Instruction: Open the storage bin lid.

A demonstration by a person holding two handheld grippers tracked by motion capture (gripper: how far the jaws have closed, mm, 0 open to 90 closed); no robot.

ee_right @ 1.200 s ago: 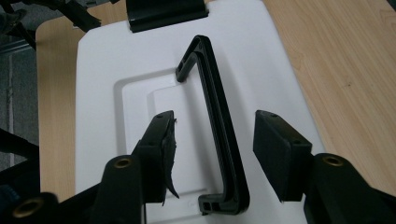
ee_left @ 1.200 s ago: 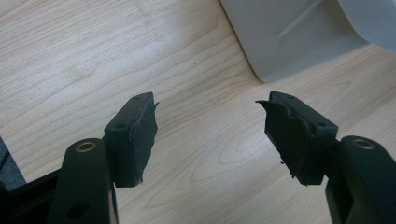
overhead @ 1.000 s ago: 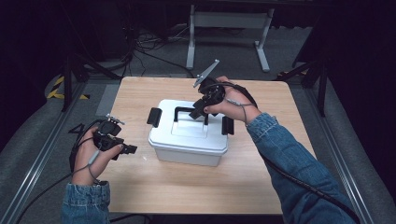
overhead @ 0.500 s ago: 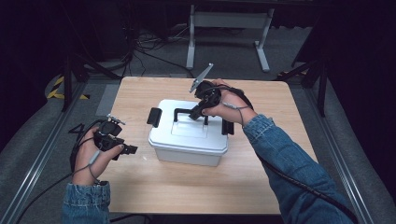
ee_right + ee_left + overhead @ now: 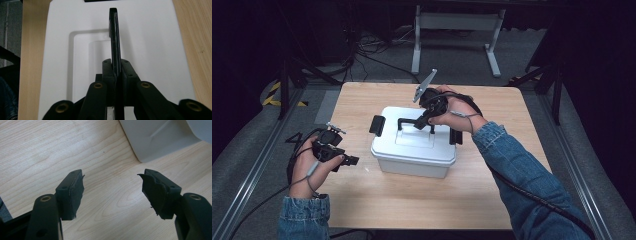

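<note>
The right gripper view shows close up the right tongs (image 5: pixel 117 75) clamped on the black plastic carry handle (image 5: pixel 114 37), raised upright over the lid's recess; their jaws have just been closing onto it. From the high view, that handle (image 5: pixel 409 121) belongs to a white lidded plastic box (image 5: pixel 414 150) on the pale wooden desk (image 5: pixel 492 195), its contents hidden. The left tongs (image 5: pixel 112 192) gape wide, holding nothing, the box's corner (image 5: pixel 155 140) just beyond them.

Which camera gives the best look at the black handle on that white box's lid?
The right gripper view: the handle stands edge-on, clamped between the right gripper pads. The high view shows it small on the white box. The left gripper view catches just a corner of the box.
</note>
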